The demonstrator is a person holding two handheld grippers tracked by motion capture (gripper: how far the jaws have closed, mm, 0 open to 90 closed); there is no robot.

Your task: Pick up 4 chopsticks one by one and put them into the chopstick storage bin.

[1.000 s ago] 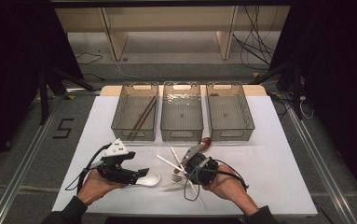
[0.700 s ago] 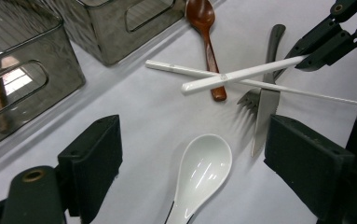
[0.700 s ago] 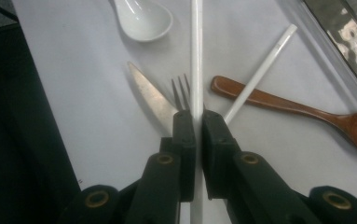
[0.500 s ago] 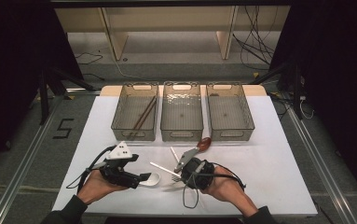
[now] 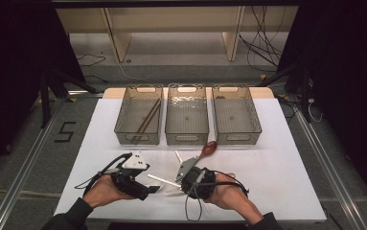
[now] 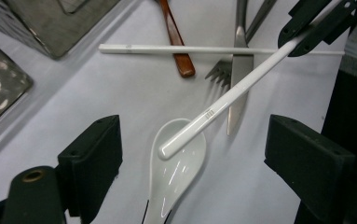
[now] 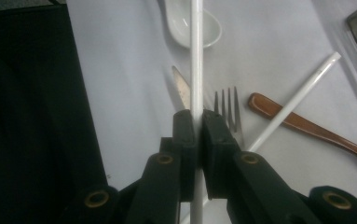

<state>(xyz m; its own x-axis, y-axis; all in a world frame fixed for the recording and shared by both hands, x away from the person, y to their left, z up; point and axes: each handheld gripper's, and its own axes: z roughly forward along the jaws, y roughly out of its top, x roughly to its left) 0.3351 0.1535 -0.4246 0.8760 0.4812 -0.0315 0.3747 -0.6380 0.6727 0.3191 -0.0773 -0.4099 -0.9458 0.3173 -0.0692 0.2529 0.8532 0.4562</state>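
My right gripper (image 5: 182, 184) (image 7: 198, 119) is shut on a white chopstick (image 7: 196, 56) (image 5: 162, 180), which points left toward my left gripper (image 5: 153, 189) (image 6: 197, 140). The chopstick's free end (image 6: 176, 144) hangs over the bowl of a white ceramic spoon (image 6: 176, 172) (image 7: 192, 28) on the table. The left gripper's jaws stand open on either side of that spoon without touching it. A second white chopstick (image 6: 190, 48) (image 7: 302, 95) (image 5: 178, 156), a brown wooden spoon (image 5: 209, 149) (image 6: 176, 44) (image 7: 306, 125), a metal fork (image 6: 219, 73) (image 7: 227, 109) and a knife (image 6: 238, 93) (image 7: 181, 91) lie close by.
Three clear bins stand in a row at the back: the left bin (image 5: 138, 139) holds brown chopsticks (image 5: 147, 117), while the middle bin (image 5: 187, 139) and right bin (image 5: 238, 139) look bare. The white table (image 5: 286, 182) has open room to the right.
My right gripper has shifted a little left and toward the near edge, carrying the white chopstick with it. The left gripper has stayed almost in place.
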